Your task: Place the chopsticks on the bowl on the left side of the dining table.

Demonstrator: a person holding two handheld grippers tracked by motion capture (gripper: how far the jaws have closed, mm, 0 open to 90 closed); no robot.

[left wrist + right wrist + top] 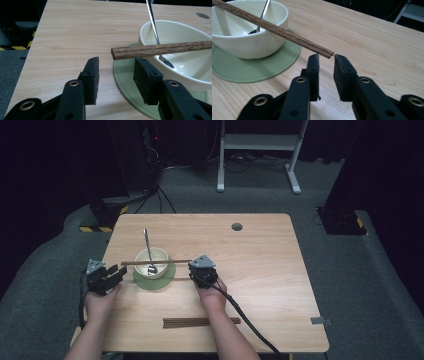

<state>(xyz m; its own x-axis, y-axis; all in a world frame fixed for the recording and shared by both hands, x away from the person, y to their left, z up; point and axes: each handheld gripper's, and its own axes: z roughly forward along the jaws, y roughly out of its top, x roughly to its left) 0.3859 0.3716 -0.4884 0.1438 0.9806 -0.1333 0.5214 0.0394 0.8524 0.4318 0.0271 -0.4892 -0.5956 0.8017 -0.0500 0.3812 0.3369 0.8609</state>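
Note:
A cream bowl (159, 257) stands on a green round coaster (167, 280) left of the table's middle. A metal spoon (147, 242) leans in the bowl, its handle pointing to the far side. A pair of brown wooden chopsticks (177, 261) lies level across the bowl's rim. My left gripper (119, 272) is open beside the coaster, and the chopsticks' left end (117, 53) hangs just past its jaws. My right gripper (192, 268) is open too; the chopsticks' other end (329, 53) sits just above the gap at its jaw tips, and the pads are clear of it.
A second pair of dark chopsticks (200, 322) lies near the table's front edge, by the right forearm. A round cable hole (237, 226) sits at the far middle of the table (270, 270). Beyond the table are a white desk frame (260, 142) and dark equipment.

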